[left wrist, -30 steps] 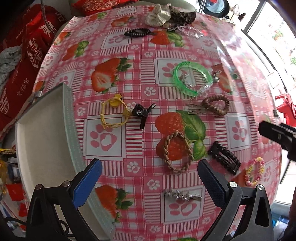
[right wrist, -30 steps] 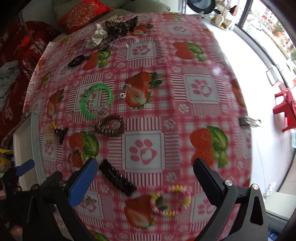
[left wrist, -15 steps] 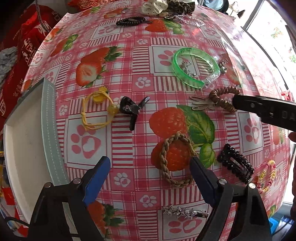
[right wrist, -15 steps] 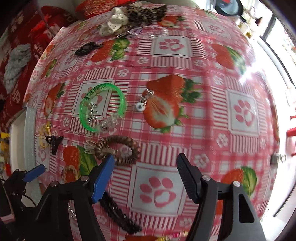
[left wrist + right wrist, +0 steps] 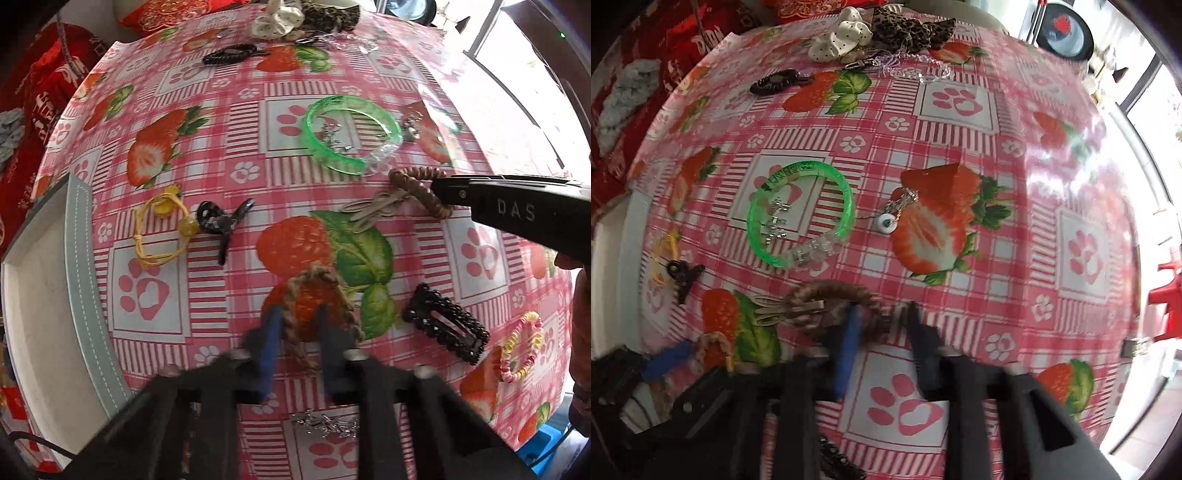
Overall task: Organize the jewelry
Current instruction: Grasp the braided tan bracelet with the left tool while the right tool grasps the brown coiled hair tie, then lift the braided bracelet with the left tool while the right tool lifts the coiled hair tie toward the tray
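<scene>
The left claw (image 5: 295, 332) is seen lowered onto the table (image 5: 236, 122), its two fingers drawn in around the near side of a braided tan bracelet (image 5: 325, 284); one strand lies between them, though whether it is actually pinched cannot be told. To the left of this claw a white tray (image 5: 40, 314) is set at the table edge, and just to its right a black hair clip (image 5: 445, 328) is laid. The right claw (image 5: 881, 328) is likewise narrowed around the near right arc of a brown coil hair tie (image 5: 831, 291), and a firm grip cannot be confirmed. Beyond it a green bangle (image 5: 801, 212) is laid flat.
</scene>
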Demonstrator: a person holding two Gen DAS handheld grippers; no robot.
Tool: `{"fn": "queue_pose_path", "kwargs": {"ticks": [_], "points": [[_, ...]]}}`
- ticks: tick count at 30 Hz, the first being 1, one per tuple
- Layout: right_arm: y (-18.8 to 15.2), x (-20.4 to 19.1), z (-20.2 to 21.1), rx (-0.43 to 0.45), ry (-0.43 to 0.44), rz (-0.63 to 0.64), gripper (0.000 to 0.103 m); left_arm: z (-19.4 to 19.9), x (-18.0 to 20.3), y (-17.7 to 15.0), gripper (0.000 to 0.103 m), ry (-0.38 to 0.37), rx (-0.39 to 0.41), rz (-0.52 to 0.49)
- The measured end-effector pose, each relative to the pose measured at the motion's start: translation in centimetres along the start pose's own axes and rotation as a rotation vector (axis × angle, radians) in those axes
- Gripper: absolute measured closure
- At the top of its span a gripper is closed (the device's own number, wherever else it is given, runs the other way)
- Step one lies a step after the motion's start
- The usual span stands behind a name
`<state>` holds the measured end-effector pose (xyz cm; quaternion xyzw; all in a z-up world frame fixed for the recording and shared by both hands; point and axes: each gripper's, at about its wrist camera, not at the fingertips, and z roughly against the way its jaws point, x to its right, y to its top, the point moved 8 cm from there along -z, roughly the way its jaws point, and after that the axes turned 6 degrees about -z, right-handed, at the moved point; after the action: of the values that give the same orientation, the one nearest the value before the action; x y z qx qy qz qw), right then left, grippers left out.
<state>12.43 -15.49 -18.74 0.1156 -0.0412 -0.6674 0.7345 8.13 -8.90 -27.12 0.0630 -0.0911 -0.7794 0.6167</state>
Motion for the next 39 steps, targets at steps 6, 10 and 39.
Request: {"fn": "queue_pose_path", "kwargs": {"ticks": [6, 10, 39], "points": [[-0.3, 1.5, 1.0, 0.002, 0.051, -0.083, 0.089, 0.4, -0.1, 0.6, 0.09, -0.12, 0.003, 0.073], [-1.0, 2.5, 2.0, -0.003, 0.077, -0.125, 0.091, 1.2, -0.1, 1.1, 0.09, -0.152, 0.011, 0.083], [-2.9, 0.3, 4.1, -0.02, -0.003, -0.06, 0.042, 6.9, -9.3, -2.7, 0.09, -0.134, 0.103, 0.185]]}}
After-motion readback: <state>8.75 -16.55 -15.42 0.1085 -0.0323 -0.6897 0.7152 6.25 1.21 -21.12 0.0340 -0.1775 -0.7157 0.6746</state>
